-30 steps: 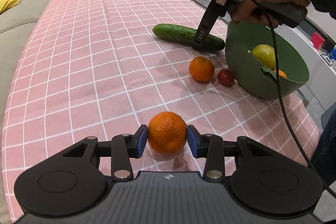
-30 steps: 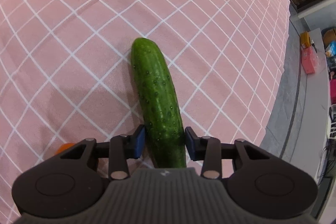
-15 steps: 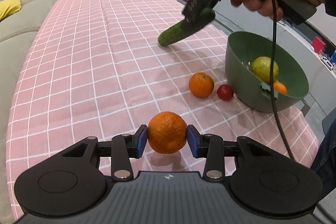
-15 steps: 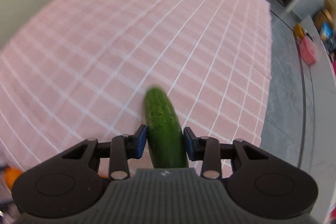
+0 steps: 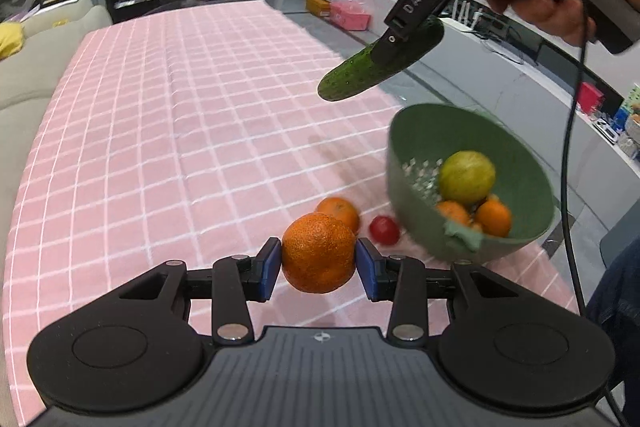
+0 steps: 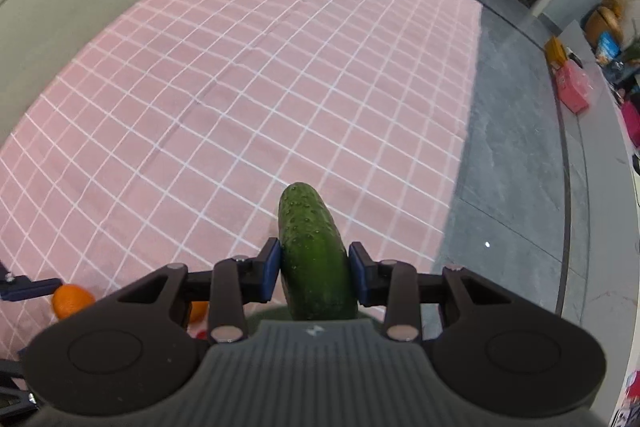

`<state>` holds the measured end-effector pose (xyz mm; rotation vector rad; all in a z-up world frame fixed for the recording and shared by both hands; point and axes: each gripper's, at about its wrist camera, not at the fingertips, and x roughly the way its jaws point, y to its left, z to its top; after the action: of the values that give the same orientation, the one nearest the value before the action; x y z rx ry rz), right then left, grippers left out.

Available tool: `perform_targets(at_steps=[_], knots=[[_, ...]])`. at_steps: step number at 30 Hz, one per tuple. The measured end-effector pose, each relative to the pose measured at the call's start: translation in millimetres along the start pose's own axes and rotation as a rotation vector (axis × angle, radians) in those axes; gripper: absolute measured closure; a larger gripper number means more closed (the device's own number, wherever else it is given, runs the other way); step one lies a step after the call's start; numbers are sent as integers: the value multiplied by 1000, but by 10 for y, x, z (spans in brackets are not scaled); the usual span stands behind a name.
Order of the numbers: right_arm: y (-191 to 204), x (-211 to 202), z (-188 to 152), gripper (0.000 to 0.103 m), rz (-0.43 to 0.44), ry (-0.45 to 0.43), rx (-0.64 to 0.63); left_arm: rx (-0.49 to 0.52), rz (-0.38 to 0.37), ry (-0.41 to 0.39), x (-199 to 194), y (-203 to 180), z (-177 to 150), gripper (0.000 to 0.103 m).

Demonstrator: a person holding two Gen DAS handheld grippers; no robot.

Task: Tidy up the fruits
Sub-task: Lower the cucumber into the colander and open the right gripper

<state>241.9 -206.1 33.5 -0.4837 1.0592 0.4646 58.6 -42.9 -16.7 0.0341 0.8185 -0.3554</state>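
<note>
Lifted off the pink cloth (image 5: pixel 168 131), the cucumber (image 5: pixel 352 75) now hangs above the green bowl (image 5: pixel 404 163), pinched by the right gripper (image 6: pixel 314 269). Left gripper (image 5: pixel 318 263) clamps an orange (image 5: pixel 318 253), raised just beside the bowl; both loads look ready for dropping in.

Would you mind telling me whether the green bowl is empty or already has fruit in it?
Partly filled: the bowl holds a yellow-green fruit and at least two oranges; its bottom is not fully visible.
</note>
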Motion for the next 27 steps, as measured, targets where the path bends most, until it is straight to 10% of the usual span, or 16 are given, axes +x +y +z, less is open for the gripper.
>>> perform_targets(at_steps=[27], knots=[[-502,-162,-1496,70,38,-40,303,221,-70,98,752,-1157,572,57]])
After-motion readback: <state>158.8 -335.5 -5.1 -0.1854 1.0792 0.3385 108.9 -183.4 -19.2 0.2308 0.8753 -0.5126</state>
